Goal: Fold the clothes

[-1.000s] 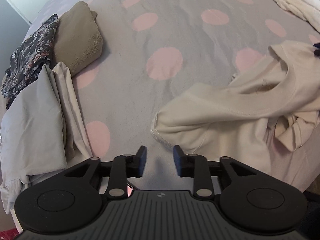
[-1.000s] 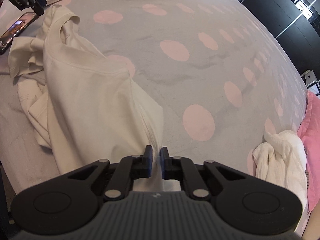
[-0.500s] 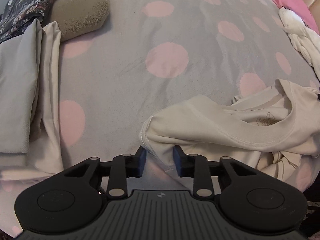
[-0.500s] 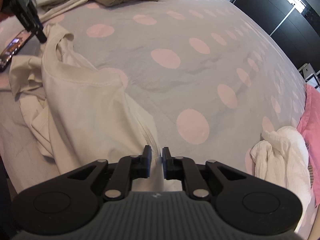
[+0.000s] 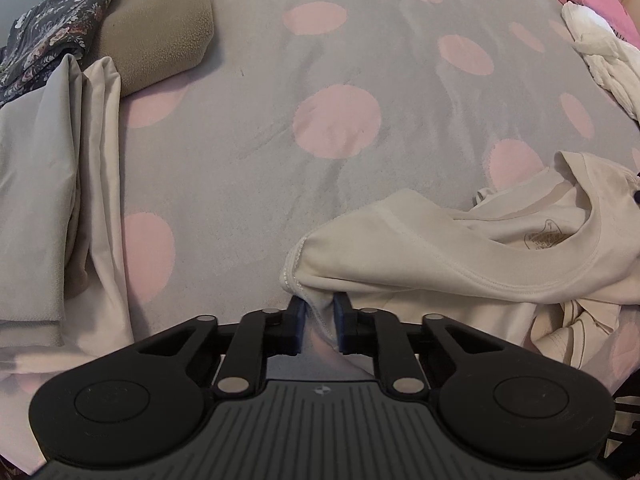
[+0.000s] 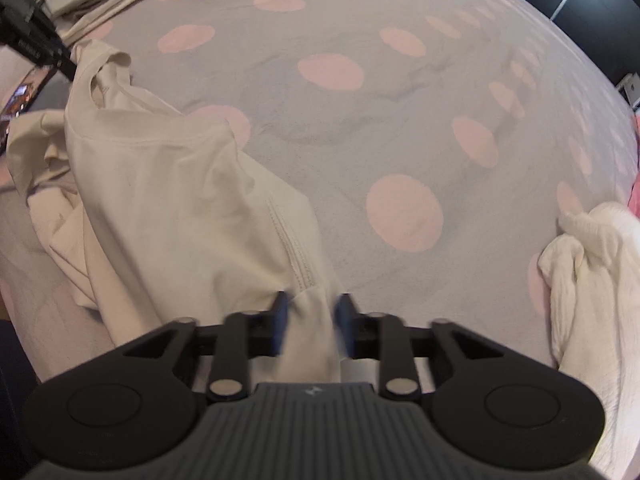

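A cream T-shirt [image 5: 460, 256] lies crumpled on the near part of a bed covered by a grey bedspread with pink dots [image 5: 280, 168], its neckline and printed label turned up toward the left wrist view. It is bunched rather than flat, so the fold proper looks not yet begun; the two grips seem meant for spreading it out first.

The left gripper [image 5: 319, 320] has a hemmed sleeve end of the shirt lying between its jaws, which stand a modest gap apart; the fabric fills that gap, but I cannot tell whether the pads actually pinch it. Taking the sleeve tip makes sense, since it gives a corner to pull taut.

The right gripper [image 6: 310, 326] sits at another hemmed edge of the same shirt [image 6: 168, 200], by a stitched seam. Its jaws are clearly parted and blurred, with cloth lying loose between them, so it does not appear to be clamping.

Along the bed's left edge lie folded garments, probably finished work: a pale grey piece [image 5: 36, 184], an olive fleece [image 5: 160, 28] and a dark floral item [image 5: 52, 32]. A white textured garment [image 6: 592, 280] waits crumpled near the right edge, beside something pink, likely next in line
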Demonstrator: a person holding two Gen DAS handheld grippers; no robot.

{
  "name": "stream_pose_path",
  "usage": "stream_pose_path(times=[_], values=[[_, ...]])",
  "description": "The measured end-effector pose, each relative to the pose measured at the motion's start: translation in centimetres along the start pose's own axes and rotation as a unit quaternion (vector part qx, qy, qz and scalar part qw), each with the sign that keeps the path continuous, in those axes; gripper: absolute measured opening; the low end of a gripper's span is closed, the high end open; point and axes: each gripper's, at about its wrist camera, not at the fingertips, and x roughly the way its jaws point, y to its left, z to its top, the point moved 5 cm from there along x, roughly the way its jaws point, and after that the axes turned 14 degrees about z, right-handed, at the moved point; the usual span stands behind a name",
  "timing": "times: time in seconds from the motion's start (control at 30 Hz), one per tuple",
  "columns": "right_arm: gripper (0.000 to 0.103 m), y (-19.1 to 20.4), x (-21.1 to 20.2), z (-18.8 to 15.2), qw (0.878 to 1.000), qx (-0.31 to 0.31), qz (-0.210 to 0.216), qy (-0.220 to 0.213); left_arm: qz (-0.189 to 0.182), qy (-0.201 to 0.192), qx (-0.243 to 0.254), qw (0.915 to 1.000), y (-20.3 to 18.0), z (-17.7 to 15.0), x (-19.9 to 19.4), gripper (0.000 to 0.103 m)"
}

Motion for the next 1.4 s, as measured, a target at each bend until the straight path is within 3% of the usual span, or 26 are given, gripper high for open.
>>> stream_pose_path(times=[0.23,0.27,0.5,0.57,0.67,0.77,0.83,0.93,1.07,1.17,1.27,1.4], values=[[0.005,2.2,-4.1,0.1,0.992,-0.077,-0.091,-0.051,0.018,-0.051,-0.020,0.9983,0.9,0.5,-2.7,0.001],[0.000,2.2,-4.7,0.1,0.988,-0.078,-0.116,-0.058,0.021,-0.060,-0.026,0.9976,1.1,0.6,-3.3,0.001],[0.000,3.0,-9.0,0.4,0.960,-0.072,-0.245,-0.119,0.060,-0.148,-0.040,0.9864,2.2,1.5,-8.5,0.000],[0.000,3.3,-10.6,0.7,0.946,-0.067,-0.283,-0.141,0.065,-0.170,-0.048,0.9821,2.7,1.9,-10.1,0.000],[0.000,3.8,-14.6,1.4,0.914,-0.057,-0.354,-0.189,0.061,-0.203,-0.072,0.9745,3.6,2.6,-13.1,0.000],[0.000,4.5,-19.6,2.0,0.878,-0.049,-0.411,-0.240,0.062,-0.258,-0.075,0.9613,3.6,3.5,-17.6,0.000],[0.000,5.2,-23.2,2.5,0.848,-0.046,-0.451,-0.273,0.065,-0.300,-0.073,0.9489,3.6,4.1,-21.2,0.000],[0.000,6.4,-28.7,3.0,0.803,-0.034,-0.499,-0.324,0.070,-0.374,-0.081,0.9212,3.7,4.7,-27.5,0.000],[0.000,9.1,-35.0,2.4,0.742,-0.015,-0.546,-0.390,0.054,-0.469,-0.109,0.8749,4.4,3.3,-36.0,0.000],[0.000,11.6,-38.7,1.1,0.699,0.000,-0.567,-0.436,0.043,-0.535,-0.126,0.8342,4.7,0.9,-41.5,0.000],[0.000,14.1,-41.2,-0.4,0.664,0.007,-0.580,-0.471,0.031,-0.587,-0.141,0.7968,4.8,-1.8,-45.4,0.000],[0.000,16.7,-43.5,-1.9,0.627,0.015,-0.592,-0.507,0.011,-0.631,-0.153,0.7600,4.6,-4.2,-48.6,0.000]])
